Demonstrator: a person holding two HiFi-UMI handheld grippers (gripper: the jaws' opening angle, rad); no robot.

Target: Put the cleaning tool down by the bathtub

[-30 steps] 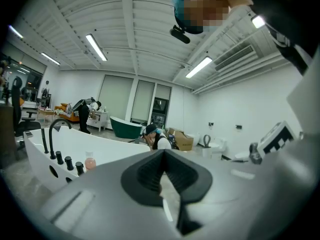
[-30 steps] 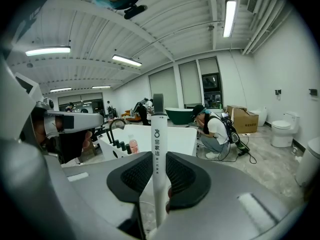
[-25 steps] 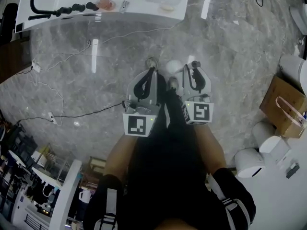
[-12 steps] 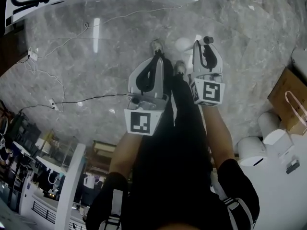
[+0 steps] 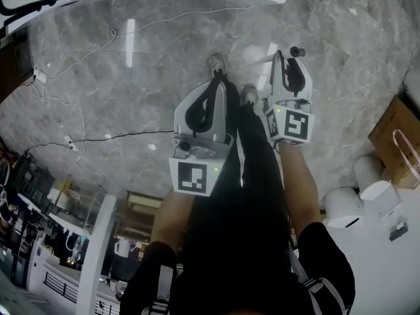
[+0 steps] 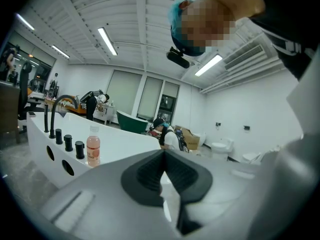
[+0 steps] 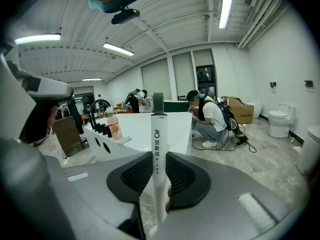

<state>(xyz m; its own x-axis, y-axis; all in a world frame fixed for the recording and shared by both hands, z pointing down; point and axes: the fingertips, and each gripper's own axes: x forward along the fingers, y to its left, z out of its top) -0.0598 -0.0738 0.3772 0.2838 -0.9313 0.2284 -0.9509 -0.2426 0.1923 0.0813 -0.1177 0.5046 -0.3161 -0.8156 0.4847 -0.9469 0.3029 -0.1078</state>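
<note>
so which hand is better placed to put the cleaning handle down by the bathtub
Right. The right tool is shut on the white cleaning handle, upright between its pads, with the bathtub ahead of it. The left tool is shut and empty.

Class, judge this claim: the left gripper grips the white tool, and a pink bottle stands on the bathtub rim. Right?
No: the right gripper grips the tool, as the right gripper view shows; the left gripper is shut on nothing. The bottle does stand on the bathtub rim.
</note>
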